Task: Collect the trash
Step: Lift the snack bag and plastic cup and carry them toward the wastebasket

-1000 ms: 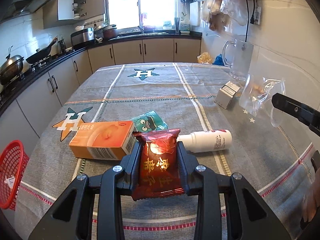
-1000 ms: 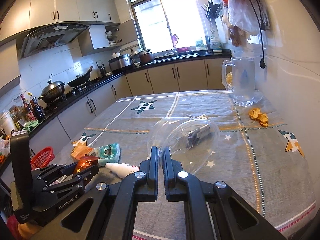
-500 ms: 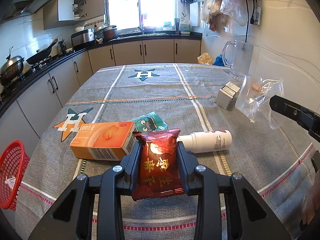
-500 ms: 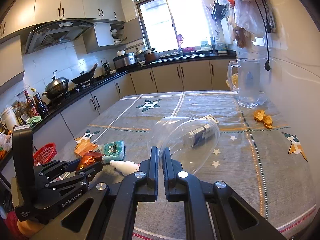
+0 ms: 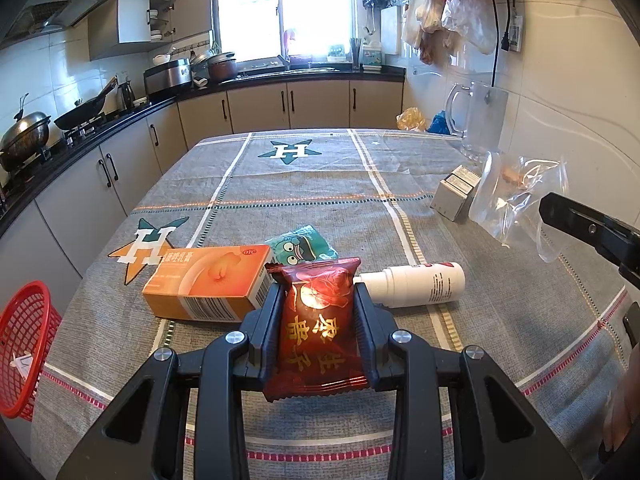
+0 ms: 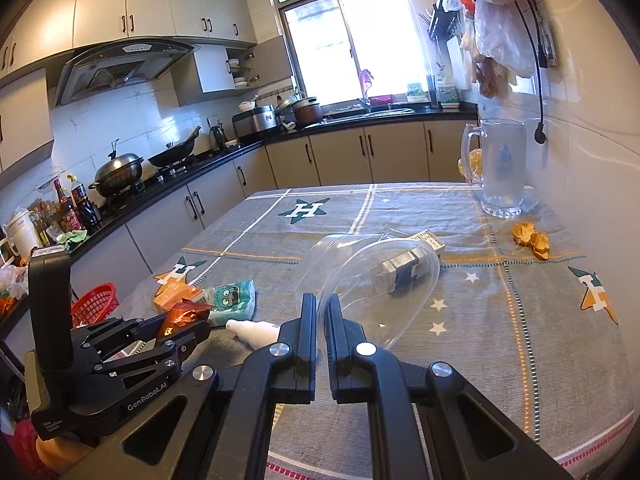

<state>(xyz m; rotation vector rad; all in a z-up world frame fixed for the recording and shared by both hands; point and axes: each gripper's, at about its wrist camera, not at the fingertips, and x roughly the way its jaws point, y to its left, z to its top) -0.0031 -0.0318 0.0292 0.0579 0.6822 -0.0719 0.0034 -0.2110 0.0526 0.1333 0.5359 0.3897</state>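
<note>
Gripping a red snack packet (image 5: 320,322) upright between its 2 fingers, the left gripper (image 5: 318,300) hangs low over the near end of the table (image 5: 304,184), while the right gripper (image 6: 322,316) is clenched on the rim of a clear plastic container (image 6: 372,276) held tipped on its side, mouth toward the camera. The red basket (image 5: 26,344) sits beyond the table's left edge and lower down, so it lies to the left of the left gripper and much nearer to that one than to the right; I would judge the packet goes there next, with a swing leftward and down.

Other litter lies on the cloth just ahead of the left gripper: an orange medicine box (image 5: 208,282) with its long axis running left to right, a white spray bottle (image 5: 416,284) lying the same way, and a teal wipes pack (image 5: 300,244) behind them. Farther right are a small grey carton (image 5: 456,192), orange peel scraps (image 6: 532,238) and a glass mug (image 6: 500,168) by the wall. The grey checked tablecloth carries star-and-H motifs; cabinets and a bright window ring the kitchen.
</note>
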